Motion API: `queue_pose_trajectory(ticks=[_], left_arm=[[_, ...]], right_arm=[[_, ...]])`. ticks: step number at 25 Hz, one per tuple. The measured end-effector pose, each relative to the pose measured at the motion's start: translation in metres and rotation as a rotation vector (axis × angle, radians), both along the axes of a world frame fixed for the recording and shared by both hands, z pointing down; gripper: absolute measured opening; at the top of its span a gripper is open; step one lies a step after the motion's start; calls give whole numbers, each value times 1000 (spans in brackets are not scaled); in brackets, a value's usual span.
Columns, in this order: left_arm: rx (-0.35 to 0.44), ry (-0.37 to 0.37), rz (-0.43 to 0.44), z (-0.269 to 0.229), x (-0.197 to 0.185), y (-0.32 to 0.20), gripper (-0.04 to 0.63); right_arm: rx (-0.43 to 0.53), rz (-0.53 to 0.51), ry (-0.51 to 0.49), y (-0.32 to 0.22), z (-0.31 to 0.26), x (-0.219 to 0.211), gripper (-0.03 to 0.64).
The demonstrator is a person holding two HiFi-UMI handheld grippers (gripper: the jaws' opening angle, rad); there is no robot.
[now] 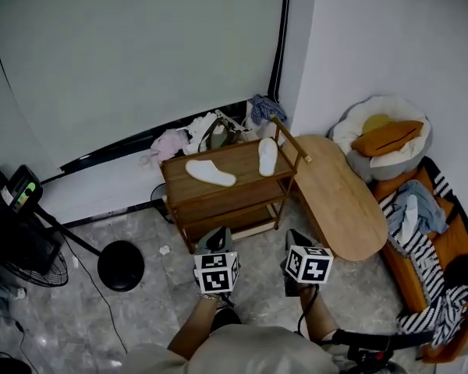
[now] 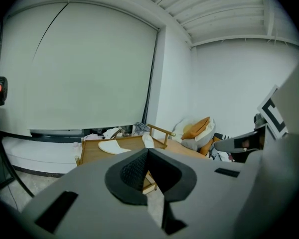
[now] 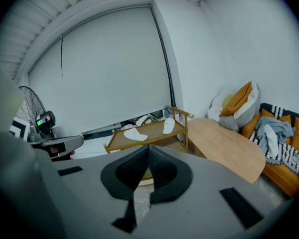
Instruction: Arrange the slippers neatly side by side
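Two white slippers lie apart on the top of a wooden shelf rack (image 1: pixel 242 179). The left slipper (image 1: pixel 210 172) lies slanted across the middle; the right slipper (image 1: pixel 267 156) points away near the right rail. In the gripper views they show as the left slipper (image 2: pixel 113 146) (image 3: pixel 133 134) and the right slipper (image 2: pixel 147 141) (image 3: pixel 169 126). My left gripper (image 1: pixel 217 244) and right gripper (image 1: pixel 296 244) hang side by side in front of the rack, well short of it. Both are shut with nothing between the jaws.
A low oval wooden table (image 1: pixel 339 197) stands right of the rack. A striped sofa with cushions and clothes (image 1: pixel 421 224) fills the right. A fan on a round base (image 1: pixel 121 265) stands at the left. Bags and clothes (image 1: pixel 210 131) lie behind the rack.
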State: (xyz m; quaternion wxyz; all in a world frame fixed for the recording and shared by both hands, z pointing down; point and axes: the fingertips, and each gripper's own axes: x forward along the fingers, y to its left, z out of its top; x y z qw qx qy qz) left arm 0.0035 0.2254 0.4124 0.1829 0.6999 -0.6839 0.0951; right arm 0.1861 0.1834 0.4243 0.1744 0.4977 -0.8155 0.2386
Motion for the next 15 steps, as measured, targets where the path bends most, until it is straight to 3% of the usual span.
queue_pose_trajectory(ticks=[15], left_arm=[[6,14,3,13,-20,-58,15]], right_arm=[[3,15,18,-56,9,-5,34]])
